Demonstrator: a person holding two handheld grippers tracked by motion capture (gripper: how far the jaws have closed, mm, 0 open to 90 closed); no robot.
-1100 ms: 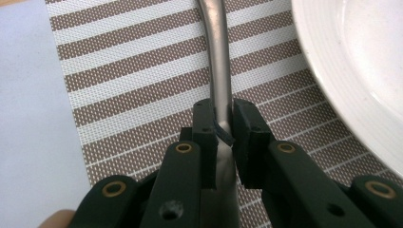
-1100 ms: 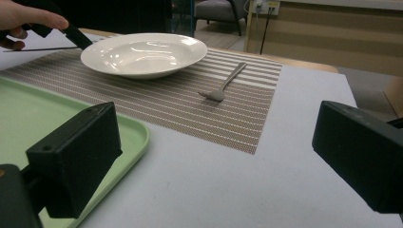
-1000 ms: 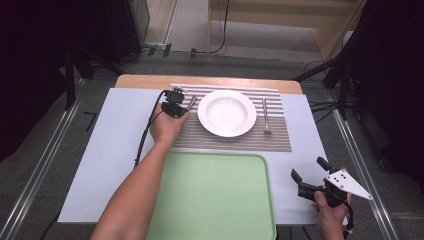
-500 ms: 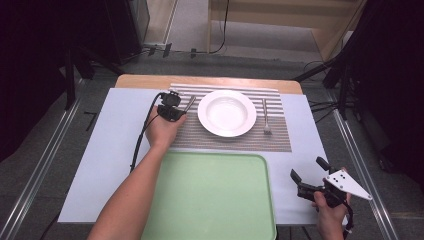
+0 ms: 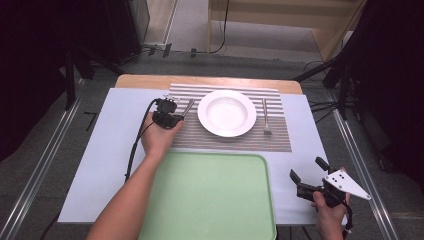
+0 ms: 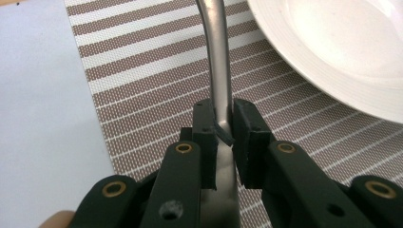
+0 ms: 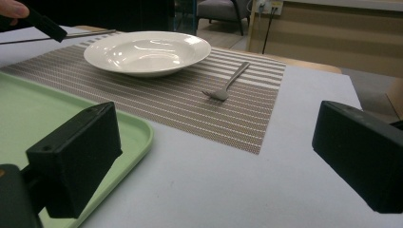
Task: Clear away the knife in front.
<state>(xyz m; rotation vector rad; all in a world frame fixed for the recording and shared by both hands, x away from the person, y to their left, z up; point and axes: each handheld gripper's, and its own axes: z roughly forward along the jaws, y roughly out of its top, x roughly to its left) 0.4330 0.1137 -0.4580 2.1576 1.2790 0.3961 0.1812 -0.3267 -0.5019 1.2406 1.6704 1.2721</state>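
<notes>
Left gripper (image 5: pixel 172 111): sits left of centre in the high view, at the left edge of the striped mat; its two black jaws are clamped on a flat metal handle, seen close up in the left gripper view (image 6: pixel 223 126).
Held utensil (image 6: pixel 218 61): a silver handle runs from between the jaws toward the top of the left gripper view; its far end is cut off by the frame, so knife or spoon cannot be told. In the high view it shows as a thin silver strip (image 5: pixel 187 106) just left of the plate.
Left hand (image 5: pixel 159 137): wraps the gripper body from below, the forearm coming in from the bottom of the high view; a black cable trails down along its left side.
Plate (image 5: pixel 227 113): white, deep, empty, in the middle of the mat, just right of the held handle and apart from it.
Mat (image 5: pixel 235 140): brown and white stripes, in the upper centre of the table.
Fork (image 5: pixel 266 118): lies on the mat right of the plate, apart from it.
Tray (image 5: pixel 210 200): pale green, empty, below the mat at the bottom centre.
Right gripper (image 5: pixel 306 174): lower right of the high view, beside the tray's right edge, held in the right hand (image 5: pixel 327 207); its jaws stand wide apart with nothing between them.
Table cover (image 5: pixel 105 150): pale blue-white sheet under everything.
</notes>
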